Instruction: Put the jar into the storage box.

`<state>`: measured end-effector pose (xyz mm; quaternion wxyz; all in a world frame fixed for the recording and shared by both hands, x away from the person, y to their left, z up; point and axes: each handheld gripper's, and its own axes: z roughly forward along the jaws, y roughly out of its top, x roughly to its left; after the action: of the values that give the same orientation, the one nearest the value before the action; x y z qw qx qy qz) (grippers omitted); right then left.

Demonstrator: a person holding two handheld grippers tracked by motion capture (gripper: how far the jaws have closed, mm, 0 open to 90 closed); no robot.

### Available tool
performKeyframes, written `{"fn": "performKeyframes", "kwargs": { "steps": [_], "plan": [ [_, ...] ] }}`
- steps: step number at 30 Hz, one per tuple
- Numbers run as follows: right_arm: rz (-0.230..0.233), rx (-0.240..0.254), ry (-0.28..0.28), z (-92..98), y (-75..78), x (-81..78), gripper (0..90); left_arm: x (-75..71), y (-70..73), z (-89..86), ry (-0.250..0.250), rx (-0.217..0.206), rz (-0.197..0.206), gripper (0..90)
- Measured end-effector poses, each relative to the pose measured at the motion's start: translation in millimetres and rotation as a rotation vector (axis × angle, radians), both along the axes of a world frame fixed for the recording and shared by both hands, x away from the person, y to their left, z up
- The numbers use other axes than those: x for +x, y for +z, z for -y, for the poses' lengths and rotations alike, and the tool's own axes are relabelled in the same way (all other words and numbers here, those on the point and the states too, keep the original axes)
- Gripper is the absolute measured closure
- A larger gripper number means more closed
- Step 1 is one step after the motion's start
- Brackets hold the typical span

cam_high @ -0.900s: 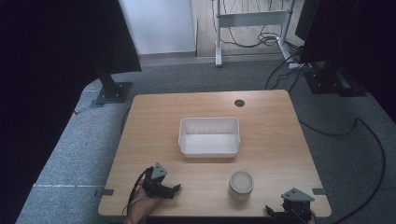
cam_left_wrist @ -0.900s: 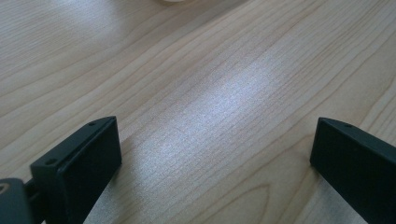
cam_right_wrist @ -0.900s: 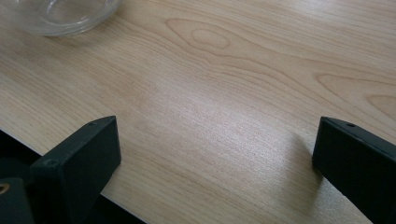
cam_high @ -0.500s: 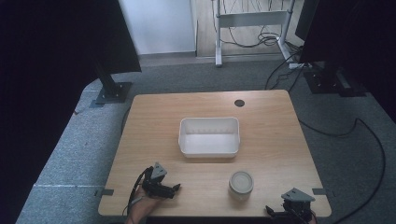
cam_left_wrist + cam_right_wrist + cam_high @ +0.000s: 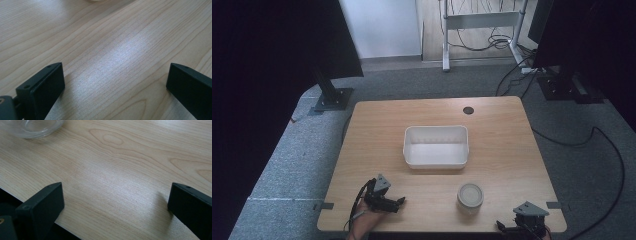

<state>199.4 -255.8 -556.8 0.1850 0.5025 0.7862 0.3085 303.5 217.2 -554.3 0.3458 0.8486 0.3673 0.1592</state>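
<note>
A white rectangular tub (image 5: 436, 146) stands empty near the middle of the wooden table (image 5: 502, 145). A clear glass jar (image 5: 470, 197) with a pale lid stands in front of it, toward the right; its glass base (image 5: 30, 127) shows at the top left of the right gripper view. My left gripper (image 5: 398, 203) rests low at the front left, held by a hand, jaws wide apart over bare wood (image 5: 112, 60). At the front right corner sits my right gripper (image 5: 507, 228), also open, its jaws straddling the table's edge (image 5: 112, 202).
A round cable hole (image 5: 468, 110) lies near the table's far edge. Beyond the table are grey carpet, a dark stand base (image 5: 332, 97) at the left, a white frame (image 5: 479, 20) with cables, and black equipment (image 5: 572, 50) at the right.
</note>
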Motion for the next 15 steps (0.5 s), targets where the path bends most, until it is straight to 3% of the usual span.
{"fn": "performKeyframes", "kwargs": {
  "steps": [15],
  "plan": [
    [0.017,0.025,0.024,-6.6,7.7,-0.3,0.0,0.1,0.0,0.0,0.003,0.000,0.000,1.3]
  ]
}}
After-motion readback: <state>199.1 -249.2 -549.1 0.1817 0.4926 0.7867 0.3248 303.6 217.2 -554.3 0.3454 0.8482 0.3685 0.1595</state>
